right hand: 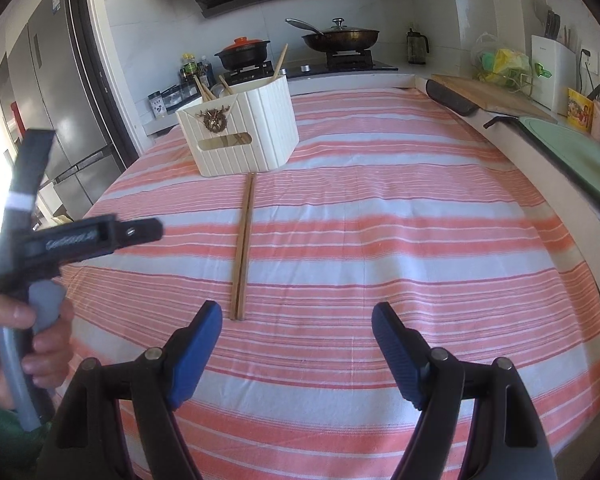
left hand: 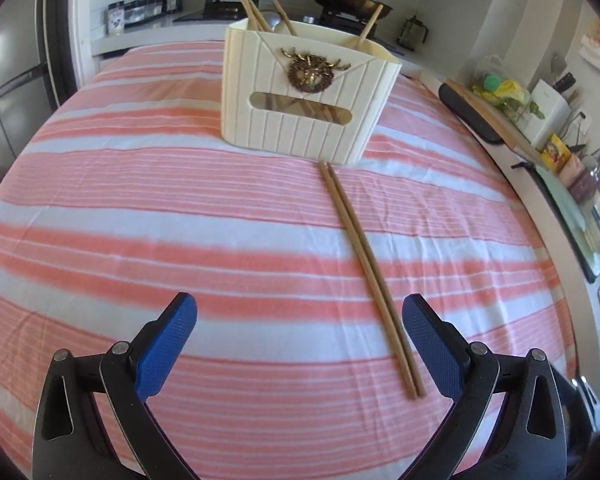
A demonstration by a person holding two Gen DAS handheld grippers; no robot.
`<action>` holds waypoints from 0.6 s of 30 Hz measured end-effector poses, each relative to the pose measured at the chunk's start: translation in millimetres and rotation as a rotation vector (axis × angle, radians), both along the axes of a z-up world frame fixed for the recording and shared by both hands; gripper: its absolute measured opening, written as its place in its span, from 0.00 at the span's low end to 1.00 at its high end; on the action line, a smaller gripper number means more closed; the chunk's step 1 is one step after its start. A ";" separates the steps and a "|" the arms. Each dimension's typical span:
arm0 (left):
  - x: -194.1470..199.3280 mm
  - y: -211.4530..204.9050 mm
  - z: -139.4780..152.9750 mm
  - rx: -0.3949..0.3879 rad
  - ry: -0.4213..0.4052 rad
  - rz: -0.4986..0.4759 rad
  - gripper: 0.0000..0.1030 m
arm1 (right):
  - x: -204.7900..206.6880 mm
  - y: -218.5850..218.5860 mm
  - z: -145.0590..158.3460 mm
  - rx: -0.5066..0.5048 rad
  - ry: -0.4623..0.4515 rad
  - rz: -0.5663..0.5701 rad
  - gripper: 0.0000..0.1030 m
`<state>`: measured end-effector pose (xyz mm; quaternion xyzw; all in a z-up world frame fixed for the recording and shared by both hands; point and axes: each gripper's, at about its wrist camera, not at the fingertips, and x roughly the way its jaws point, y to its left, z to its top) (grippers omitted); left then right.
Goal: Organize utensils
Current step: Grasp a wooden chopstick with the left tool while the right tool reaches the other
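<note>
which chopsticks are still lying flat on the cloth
The pair lying side by side on the striped cloth, in front of the cream holder. The other chopsticks stand tilted inside the holder, tips poking above its rim.

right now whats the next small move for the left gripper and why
Probably ease the left gripper forward and slightly right, jaws over the chopsticks. It is open and empty, the pair lies together on the cloth just inside its right finger, and the holder already has others.
</note>
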<state>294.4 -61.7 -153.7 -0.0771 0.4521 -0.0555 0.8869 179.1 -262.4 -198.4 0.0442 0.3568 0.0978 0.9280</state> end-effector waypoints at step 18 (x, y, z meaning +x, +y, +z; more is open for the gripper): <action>33.6 -33.1 -42.7 0.175 0.047 0.040 1.00 | -1.2 -42.3 2.2 0.029 -0.021 -0.064 0.77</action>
